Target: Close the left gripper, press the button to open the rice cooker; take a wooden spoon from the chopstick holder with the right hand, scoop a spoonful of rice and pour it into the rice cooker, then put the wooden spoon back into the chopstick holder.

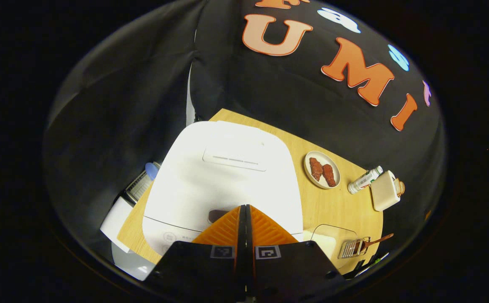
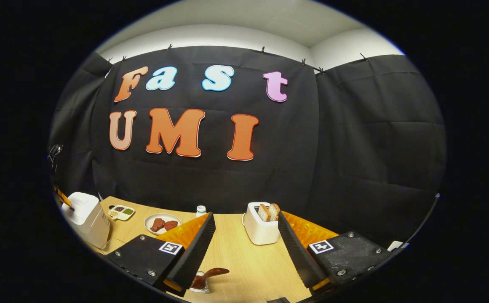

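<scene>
Hovering over the front edge of the white cooker (image 1: 223, 176), the left claw (image 1: 245, 210) has its fingers pressed together, holding nothing; the lid is down. The right claw (image 2: 244, 235) gapes wide above the worktop (image 2: 244, 261), with the spoon (image 2: 210, 274) in its holder (image 2: 198, 284) just below. Farther off stand a toaster (image 2: 261, 229) and a plate (image 2: 162, 223).
</scene>
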Tool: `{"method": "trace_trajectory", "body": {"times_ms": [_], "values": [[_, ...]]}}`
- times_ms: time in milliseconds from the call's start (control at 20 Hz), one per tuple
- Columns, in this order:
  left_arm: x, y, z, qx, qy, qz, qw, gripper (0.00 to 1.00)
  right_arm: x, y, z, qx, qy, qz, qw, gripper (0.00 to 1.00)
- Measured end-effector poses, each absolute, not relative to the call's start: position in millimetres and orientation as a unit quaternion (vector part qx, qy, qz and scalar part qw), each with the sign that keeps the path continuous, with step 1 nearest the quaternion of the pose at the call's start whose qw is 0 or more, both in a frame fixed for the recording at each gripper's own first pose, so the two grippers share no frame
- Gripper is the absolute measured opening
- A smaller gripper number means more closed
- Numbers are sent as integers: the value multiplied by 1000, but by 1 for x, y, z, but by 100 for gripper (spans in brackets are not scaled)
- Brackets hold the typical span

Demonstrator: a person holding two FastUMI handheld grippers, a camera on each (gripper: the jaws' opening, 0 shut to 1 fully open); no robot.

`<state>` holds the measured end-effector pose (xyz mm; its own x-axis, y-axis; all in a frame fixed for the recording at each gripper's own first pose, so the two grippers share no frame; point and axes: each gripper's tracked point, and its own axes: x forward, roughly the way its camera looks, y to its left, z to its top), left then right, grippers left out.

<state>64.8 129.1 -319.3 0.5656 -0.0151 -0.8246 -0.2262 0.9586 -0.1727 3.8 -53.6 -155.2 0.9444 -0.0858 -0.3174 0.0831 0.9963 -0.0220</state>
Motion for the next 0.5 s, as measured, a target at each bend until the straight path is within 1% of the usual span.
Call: {"method": "trace_trajectory", "body": {"times_ms": [300,400,500], "values": [[65,130,-324,-151,460,59,873,5,3,-48,-173,5,180,-37,983,94],[64,131,-320,-134,447,58,882,5,2,-42,-181,13,190,-24,981,94],[69,132,-303,-107,413,67,902,5,2,-41,-191,15,204,-15,979,94]]}}
